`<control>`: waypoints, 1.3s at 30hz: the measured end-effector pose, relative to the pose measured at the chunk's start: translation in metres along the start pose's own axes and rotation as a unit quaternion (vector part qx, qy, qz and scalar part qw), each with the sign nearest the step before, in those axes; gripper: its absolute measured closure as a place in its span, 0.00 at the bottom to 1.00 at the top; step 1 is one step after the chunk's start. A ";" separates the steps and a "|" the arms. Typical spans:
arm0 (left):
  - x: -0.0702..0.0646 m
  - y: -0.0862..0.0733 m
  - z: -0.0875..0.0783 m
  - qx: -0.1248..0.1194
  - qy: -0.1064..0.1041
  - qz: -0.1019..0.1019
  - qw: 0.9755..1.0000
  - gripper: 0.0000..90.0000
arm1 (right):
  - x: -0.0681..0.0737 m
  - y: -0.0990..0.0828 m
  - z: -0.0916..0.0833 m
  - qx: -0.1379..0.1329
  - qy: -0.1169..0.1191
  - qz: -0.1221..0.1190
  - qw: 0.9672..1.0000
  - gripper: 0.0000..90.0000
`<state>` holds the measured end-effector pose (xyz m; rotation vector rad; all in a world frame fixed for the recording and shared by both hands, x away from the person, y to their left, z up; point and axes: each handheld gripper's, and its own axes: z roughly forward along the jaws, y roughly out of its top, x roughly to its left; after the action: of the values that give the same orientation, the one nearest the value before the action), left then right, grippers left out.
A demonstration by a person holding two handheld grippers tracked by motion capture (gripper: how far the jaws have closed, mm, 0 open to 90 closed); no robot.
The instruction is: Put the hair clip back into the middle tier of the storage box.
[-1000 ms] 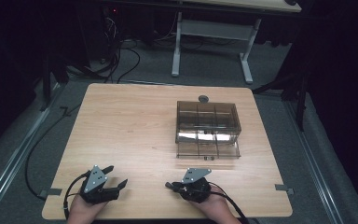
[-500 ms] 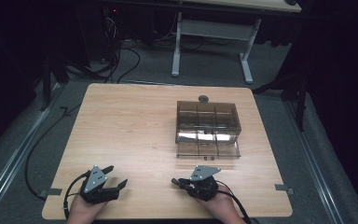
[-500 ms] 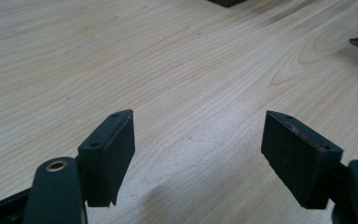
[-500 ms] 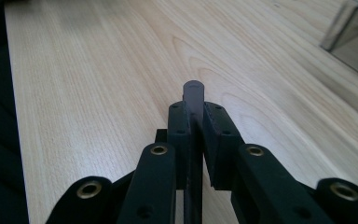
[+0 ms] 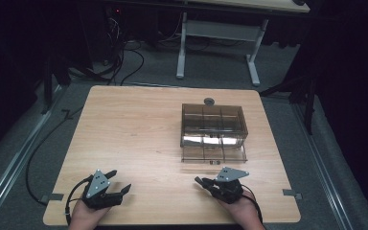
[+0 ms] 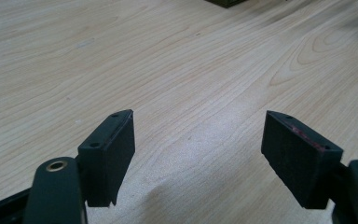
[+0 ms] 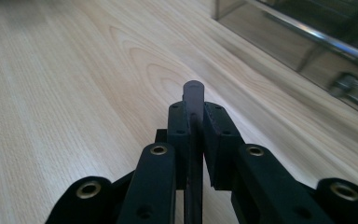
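On the table point(image 5: 139, 129), the compartment box point(image 5: 213, 125) sits right of centre; a small round knob point(image 5: 209, 101) lies just behind it. Both grippers point(image 5: 117, 184) point(image 5: 200, 181) are near the front edge, left and right.

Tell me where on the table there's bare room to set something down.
The table's whole left half is bare, from the far edge down to the left gripper. A bare strip also lies between the two grippers. It is tight on the right: the box sits there, with the right gripper, clamped on a dark rod, just before it.

black two-jaw tools point(image 5: 116, 184) point(image 5: 201, 181), grey three-cornered top plates, brass-ringed screw holes, trailing black cables
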<state>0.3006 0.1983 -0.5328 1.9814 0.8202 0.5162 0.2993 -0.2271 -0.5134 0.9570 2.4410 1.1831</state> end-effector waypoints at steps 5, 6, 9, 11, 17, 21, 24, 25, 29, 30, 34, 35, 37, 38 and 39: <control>0.000 0.000 0.000 0.000 0.000 0.000 1.000 0.29 | -0.009 -0.006 -0.010 -0.002 -0.013 0.013 1.000 0.91; 0.000 0.000 0.000 0.000 0.000 0.000 1.000 0.29 | -0.013 -0.010 -0.015 -0.005 -0.020 0.020 1.000 0.91; 0.000 0.000 0.000 0.000 0.001 0.000 1.000 0.29 | -0.018 -0.016 -0.022 -0.005 -0.031 0.029 0.999 0.91; 0.000 0.000 0.000 0.000 0.000 0.000 1.000 0.29 | -0.020 -0.019 -0.026 -0.005 -0.037 0.034 0.999 0.91; 0.000 0.000 0.000 0.000 0.002 0.001 1.000 0.29 | -0.030 -0.036 -0.046 -0.007 -0.067 0.052 0.996 0.91; 0.000 0.000 0.000 0.000 0.002 0.000 1.000 0.29 | -0.035 -0.043 -0.054 -0.006 -0.081 0.060 0.995 0.91; 0.000 0.000 0.000 0.001 0.002 0.001 1.000 0.29 | -0.039 -0.050 -0.060 -0.003 -0.090 0.069 0.994 0.91; 0.000 0.000 0.000 0.002 0.001 0.001 1.000 0.29 | -0.040 -0.052 -0.061 -0.002 -0.092 0.069 0.993 0.91; 0.000 0.000 0.001 0.003 0.002 0.001 1.000 0.29 | -0.041 -0.056 -0.060 0.007 -0.099 0.069 0.993 0.91; 0.000 0.000 0.001 0.003 0.002 0.001 1.000 0.29 | -0.041 -0.056 -0.060 0.007 -0.099 0.069 0.993 0.91; 0.000 0.000 0.001 0.003 0.001 0.001 1.000 0.29 | -0.041 -0.057 -0.057 0.014 -0.100 0.069 0.992 0.91; 0.000 0.000 0.001 0.003 0.001 0.001 1.000 0.29 | -0.041 -0.057 -0.057 0.014 -0.099 0.070 0.993 0.91; 0.000 0.000 0.001 0.003 0.001 0.001 1.000 0.29 | -0.042 -0.057 -0.056 0.015 -0.099 0.069 0.993 0.91; -0.001 0.000 0.001 0.002 0.001 0.001 1.000 0.29 | -0.042 -0.058 -0.056 0.016 -0.099 0.070 0.993 0.91; -0.001 0.000 0.000 0.002 0.001 0.001 1.000 0.29 | -0.042 -0.058 -0.056 0.016 -0.098 0.071 0.993 0.91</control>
<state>0.3006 0.1976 -0.5329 1.9868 0.8203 0.5182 0.2773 -0.3140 -0.5250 1.2133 2.2761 1.0418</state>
